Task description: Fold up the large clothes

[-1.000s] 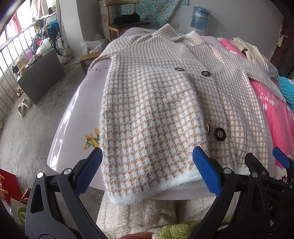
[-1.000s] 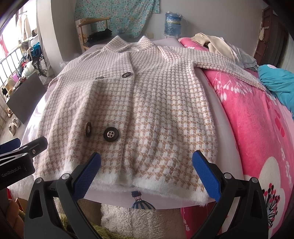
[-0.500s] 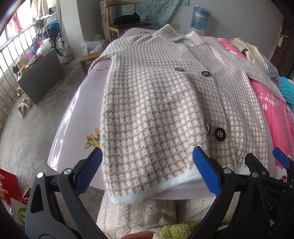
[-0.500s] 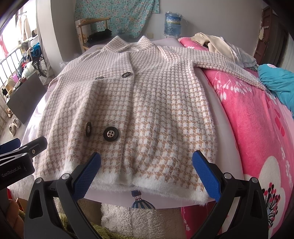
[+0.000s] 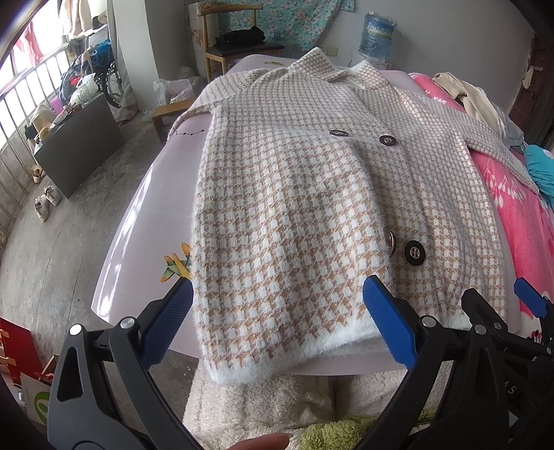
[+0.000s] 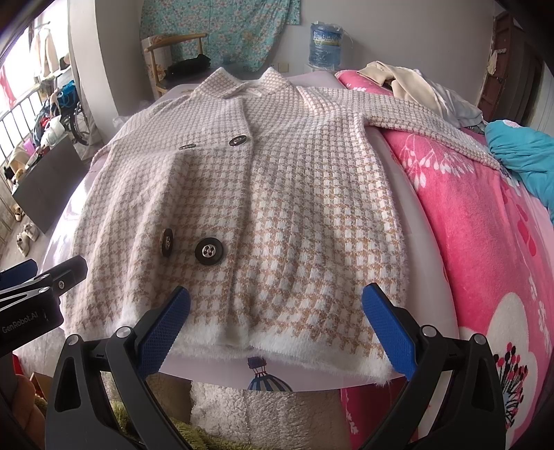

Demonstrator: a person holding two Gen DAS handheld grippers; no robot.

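A tan-and-white houndstooth coat point(image 5: 311, 207) lies spread flat, front up, filling the middle of both views, its collar toward the top of the frame and its fuzzy white hem point(image 6: 277, 342) hanging just over the near edge of a glossy pale lilac table point(image 5: 138, 221) printed with small cartoon motifs. Four dark buttons point(image 6: 209, 252) sit in two pairs down the front. The left gripper point(image 5: 277, 325) hovers at the lower middle of its view, blue pads spread wide and empty, just short of the hem's left corner; the right gripper point(image 6: 275, 325) hangs likewise released and holding nothing, above the hem's right half. Along the right side of the frame a pink floral blanket point(image 6: 484, 242) runs beside the table, with one coat sleeve point(image 6: 432, 131) stretched onto it, a heap of cream clothes point(image 6: 398, 79) and a teal garment point(image 6: 519, 155) farther up. At the top, a wooden chair point(image 5: 239, 45) and a blue water jug point(image 5: 377, 38) stand against a grey wall hung with floral fabric point(image 6: 221, 31). In the upper left, a barred window point(image 5: 20, 90), a dark cabinet point(image 5: 79, 145) and shoes point(image 5: 45, 204) on the concrete floor.
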